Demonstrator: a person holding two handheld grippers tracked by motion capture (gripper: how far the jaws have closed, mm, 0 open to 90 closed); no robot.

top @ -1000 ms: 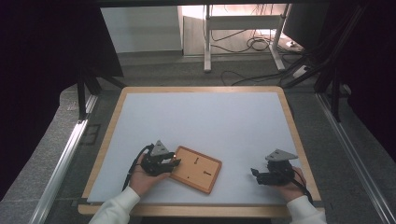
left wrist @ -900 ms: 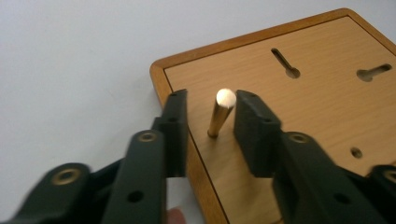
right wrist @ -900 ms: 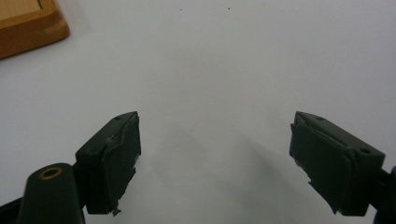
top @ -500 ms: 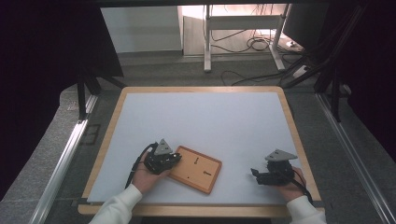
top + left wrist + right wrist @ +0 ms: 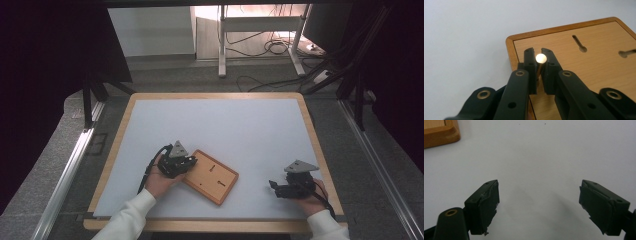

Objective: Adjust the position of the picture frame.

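A flat wooden board [image 5: 212, 177] with two keyhole slots lies on the white table top, near the front edge. My left gripper [image 5: 192, 161] is at the board's left corner. In the left gripper view its jaws [image 5: 541, 53] have just been closing and are shut on a small brass pin [image 5: 541, 58] with a shiny round head, held over the board [image 5: 594, 67]. My right gripper [image 5: 274, 186] rests at the front right of the table, pointing left. In its own view the right gripper [image 5: 539, 205] stands wide open over bare table, with nothing between its pads.
The white table top [image 5: 215, 125] has a raised wooden rim [image 5: 127, 115] all round. One corner of the board [image 5: 439, 132] shows at the top left of the right gripper view. Cables and a metal stand [image 5: 222, 40] are on the floor beyond the table.
My left gripper has shifted slightly up and away from the front edge at the board's left corner. The right gripper and the board have stayed where they were.
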